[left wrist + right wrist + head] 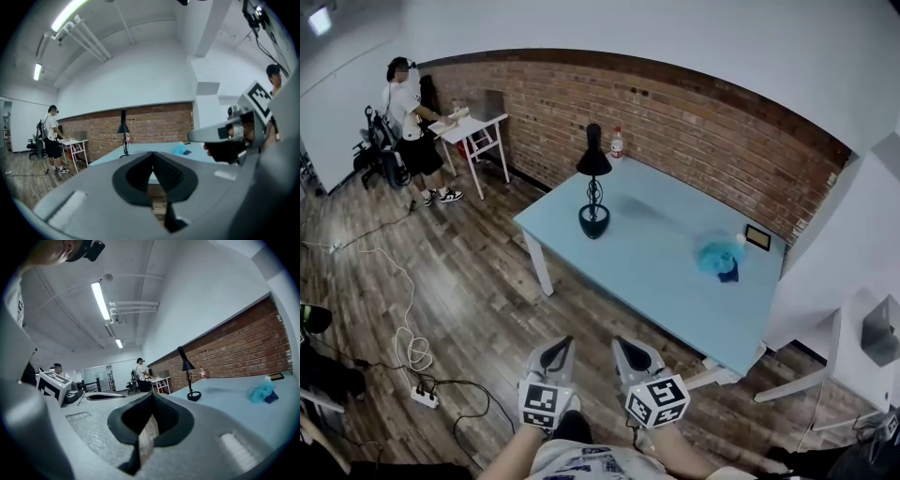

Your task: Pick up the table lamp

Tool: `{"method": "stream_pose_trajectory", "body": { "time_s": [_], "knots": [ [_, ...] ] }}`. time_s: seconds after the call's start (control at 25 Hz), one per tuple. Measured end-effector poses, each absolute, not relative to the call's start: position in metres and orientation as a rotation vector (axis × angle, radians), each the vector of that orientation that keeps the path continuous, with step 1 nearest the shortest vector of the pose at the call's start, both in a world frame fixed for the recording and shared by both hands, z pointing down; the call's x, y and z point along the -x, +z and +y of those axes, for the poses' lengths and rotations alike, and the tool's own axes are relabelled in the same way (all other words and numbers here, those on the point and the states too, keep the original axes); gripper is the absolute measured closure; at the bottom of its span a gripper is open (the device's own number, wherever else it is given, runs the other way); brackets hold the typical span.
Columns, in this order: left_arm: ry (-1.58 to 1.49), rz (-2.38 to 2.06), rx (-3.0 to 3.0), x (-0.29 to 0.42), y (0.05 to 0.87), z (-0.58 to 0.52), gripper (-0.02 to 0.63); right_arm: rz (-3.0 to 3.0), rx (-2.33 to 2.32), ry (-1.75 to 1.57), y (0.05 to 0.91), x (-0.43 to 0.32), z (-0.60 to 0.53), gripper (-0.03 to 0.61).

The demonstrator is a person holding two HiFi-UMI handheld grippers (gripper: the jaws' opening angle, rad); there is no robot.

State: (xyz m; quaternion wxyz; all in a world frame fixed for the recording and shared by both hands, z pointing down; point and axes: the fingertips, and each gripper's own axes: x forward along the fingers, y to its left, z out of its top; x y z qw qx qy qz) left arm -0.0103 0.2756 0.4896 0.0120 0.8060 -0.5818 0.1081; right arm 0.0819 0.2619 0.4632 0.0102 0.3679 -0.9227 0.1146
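Observation:
The black table lamp [593, 187] stands upright near the far left corner of the light blue table [656, 281]. It also shows far ahead in the left gripper view as a small lamp [123, 136], and in the right gripper view as a lamp [189, 376]. My left gripper [565, 343] and right gripper [621, 345] hang side by side over the wooden floor, short of the table's near edge. Both are shut with nothing between the jaws. Neither gripper touches the lamp.
A blue crumpled object [717, 255], a small dark frame [757, 237] and a bottle [617, 143] sit on the table. A person [408, 122] stands at a small white table [473, 127] at the back left. Cables with a power strip [422, 396] lie on the floor. White furniture [848, 281] stands at the right.

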Motion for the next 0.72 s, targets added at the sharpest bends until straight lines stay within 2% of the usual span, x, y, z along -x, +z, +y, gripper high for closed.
{"method": "stream_pose_trajectory", "body": {
  "time_s": [0.48, 0.72],
  "knots": [
    [0.339, -1.748, -2.567, 0.109, 0.483, 0.156, 0.621, -2.868, -1.214, 0.429, 0.457, 0.021, 0.143, 0.580],
    [0.332, -1.716, -2.592, 0.136, 0.484, 0.115, 0.621, -2.841, -1.279, 0.418, 0.458, 0.039, 0.106, 0.581]
  ]
}}
